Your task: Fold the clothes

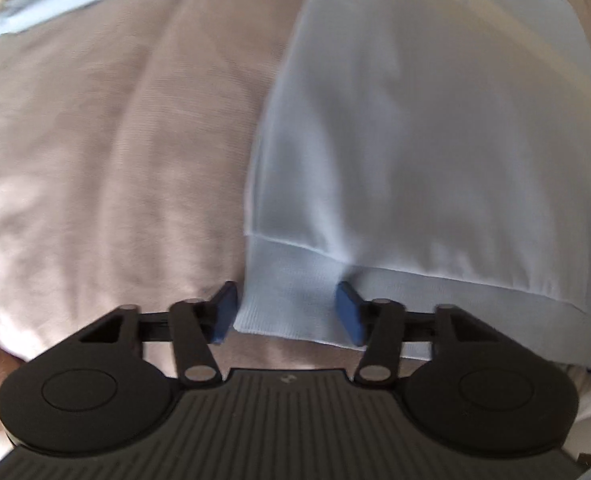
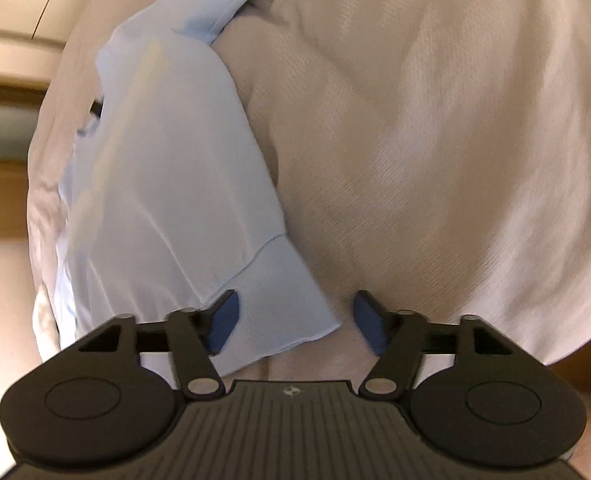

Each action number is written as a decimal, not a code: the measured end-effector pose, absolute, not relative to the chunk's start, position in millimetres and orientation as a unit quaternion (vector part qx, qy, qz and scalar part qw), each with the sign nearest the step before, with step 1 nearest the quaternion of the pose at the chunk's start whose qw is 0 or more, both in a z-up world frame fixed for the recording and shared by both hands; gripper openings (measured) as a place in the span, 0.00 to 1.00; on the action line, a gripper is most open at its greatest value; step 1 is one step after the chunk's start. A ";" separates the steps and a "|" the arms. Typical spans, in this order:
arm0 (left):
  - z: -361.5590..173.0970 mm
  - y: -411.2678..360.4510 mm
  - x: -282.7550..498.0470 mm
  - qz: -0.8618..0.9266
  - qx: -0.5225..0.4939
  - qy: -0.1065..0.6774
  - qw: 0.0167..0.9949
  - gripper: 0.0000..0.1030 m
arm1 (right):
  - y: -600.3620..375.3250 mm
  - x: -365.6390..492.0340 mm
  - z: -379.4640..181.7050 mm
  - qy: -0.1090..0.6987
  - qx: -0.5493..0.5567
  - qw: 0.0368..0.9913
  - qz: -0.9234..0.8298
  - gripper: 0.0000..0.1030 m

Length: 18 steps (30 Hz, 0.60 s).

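No legible text or labels anywhere.

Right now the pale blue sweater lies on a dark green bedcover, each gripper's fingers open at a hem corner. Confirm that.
Not quite: the cover is wrong. The bedcover is pale beige, not dark green, as both wrist views show. The rest holds: the pale blue sweater lies on it, and the left gripper and right gripper each hold their fingers open at a corner of the ribbed hem.
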<state>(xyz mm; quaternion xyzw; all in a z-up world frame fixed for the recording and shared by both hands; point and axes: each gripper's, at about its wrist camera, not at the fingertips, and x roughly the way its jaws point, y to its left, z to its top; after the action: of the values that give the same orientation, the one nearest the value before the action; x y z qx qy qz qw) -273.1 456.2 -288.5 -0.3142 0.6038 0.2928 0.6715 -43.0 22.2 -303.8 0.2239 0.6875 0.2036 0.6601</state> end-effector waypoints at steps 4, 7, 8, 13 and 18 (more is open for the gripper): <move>-272.8 468.6 -285.7 0.250 -0.312 0.594 0.698 0.04 | 31.6 -59.3 -284.2 0.676 0.233 0.672 0.194 0.08; -246.9 475.1 -308.6 0.230 -0.279 0.586 0.725 0.02 | 34.2 -60.1 -264.8 0.664 0.232 0.680 0.208 0.07; -244.0 478.4 -316.7 0.224 -0.277 0.585 0.729 0.03 | 35.8 -64.9 -261.3 0.664 0.221 0.684 0.209 0.07; -279.8 467.1 -305.7 0.203 -0.262 0.616 0.715 0.04 | 40.7 -80.2 -282.8 0.671 0.178 0.707 0.134 0.05; -272.3 447.5 -303.6 0.197 -0.208 0.635 0.718 0.15 | 75.2 -86.6 -259.2 0.647 0.035 0.756 0.093 0.36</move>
<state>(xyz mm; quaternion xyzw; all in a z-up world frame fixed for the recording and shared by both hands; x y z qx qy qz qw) -303.6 447.5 -272.3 -0.2082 0.6346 0.1975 0.7176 -86.6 75.2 -259.2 0.0354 0.6468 0.0934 0.7561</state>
